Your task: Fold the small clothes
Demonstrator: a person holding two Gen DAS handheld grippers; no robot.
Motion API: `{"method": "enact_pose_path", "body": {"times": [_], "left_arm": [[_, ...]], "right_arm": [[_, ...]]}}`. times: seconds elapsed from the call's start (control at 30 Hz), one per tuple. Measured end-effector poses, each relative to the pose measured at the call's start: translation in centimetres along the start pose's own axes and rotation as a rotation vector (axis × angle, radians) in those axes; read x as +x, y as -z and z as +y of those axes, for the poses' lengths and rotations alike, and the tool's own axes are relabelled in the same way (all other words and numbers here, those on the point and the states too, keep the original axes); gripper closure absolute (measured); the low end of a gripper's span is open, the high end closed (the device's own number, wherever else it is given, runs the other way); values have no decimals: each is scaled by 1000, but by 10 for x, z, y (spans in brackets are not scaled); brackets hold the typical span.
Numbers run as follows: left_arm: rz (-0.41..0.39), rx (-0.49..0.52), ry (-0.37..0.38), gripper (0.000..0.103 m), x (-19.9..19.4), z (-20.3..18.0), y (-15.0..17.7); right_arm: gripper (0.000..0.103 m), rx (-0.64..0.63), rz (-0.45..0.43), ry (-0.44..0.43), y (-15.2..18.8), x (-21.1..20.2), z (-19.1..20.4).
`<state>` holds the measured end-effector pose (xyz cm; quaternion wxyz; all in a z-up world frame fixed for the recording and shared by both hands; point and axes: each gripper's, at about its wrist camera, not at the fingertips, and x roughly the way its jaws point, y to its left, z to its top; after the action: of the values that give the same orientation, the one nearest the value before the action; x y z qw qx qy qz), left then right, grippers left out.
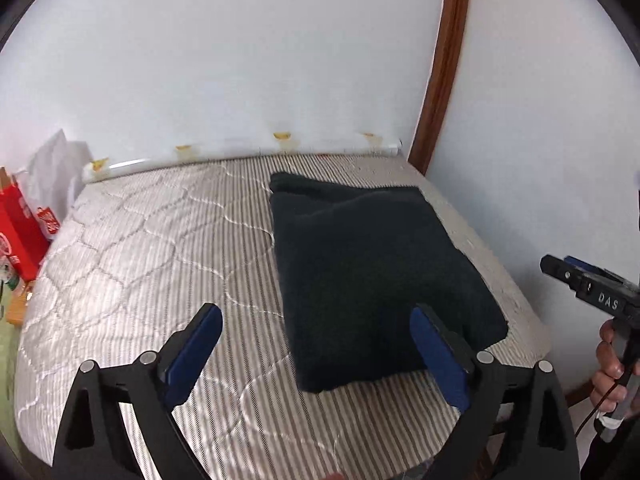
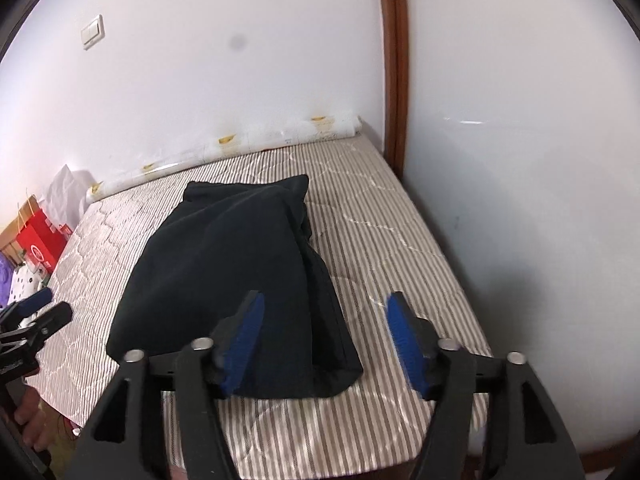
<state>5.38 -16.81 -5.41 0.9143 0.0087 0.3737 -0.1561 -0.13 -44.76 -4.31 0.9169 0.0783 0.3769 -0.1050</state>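
Garment [image 1: 372,276] = dark, folded into a rough rectangle, lying flat on striped quilted mattress [image 1: 140,264], toward the mattress's right side. Left gripper [image 1: 316,344] jaws spread wide, nothing btwn pads, hovering at the cloth's near-left corner. Right gripper [image 2: 324,332] also spread, empty, above the near-right edge. Red box [image 1: 16,220] at far left by wall.

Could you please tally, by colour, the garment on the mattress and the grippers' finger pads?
Dark, near-black folded garment, lying on the striped mattress: 1
Blue pads on the left gripper: 2
Blue pads on the right gripper: 2
Total: 5
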Motion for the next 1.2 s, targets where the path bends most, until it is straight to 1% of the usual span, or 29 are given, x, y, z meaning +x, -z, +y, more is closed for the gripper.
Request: {"method": "enact_pose_path", "body": {"times": [0.03,0.07,0.1,0.2,0.33,0.53,0.7,0.8,1.2], "left_arm": [[-7,-6,-11,7,-7,2,1],[-10,-13,-14,7,-11,2,1],[-8,-21,-14,7,-16,4,2],[-3,-42,-17,7,-28,8,6],[-22,-46,-42,7,-44,10,11],[-54,-65,-55,7,-63,15,18],[-61,-68,-64,7,-67,18,21],[-61,-73,-71,7,-68,20,24],[-48,-68,-75,7,-64,16,29]], "right_arm": [[23,-1,-14,2,1,-8,1],[15,-6,-26,1,3,-13,2],[12,-11,-35,3,4,-19,3],[10,-13,-64,8,10,-33,3],[10,1,-62,-3,14,-43,0],[9,-37,-78,-1,23,-61,11],[9,-67,-85,-6,29,-71,23],[9,-59,-88,-18,34,-75,25],[9,-65,-80,-21,40,-74,31]]}}
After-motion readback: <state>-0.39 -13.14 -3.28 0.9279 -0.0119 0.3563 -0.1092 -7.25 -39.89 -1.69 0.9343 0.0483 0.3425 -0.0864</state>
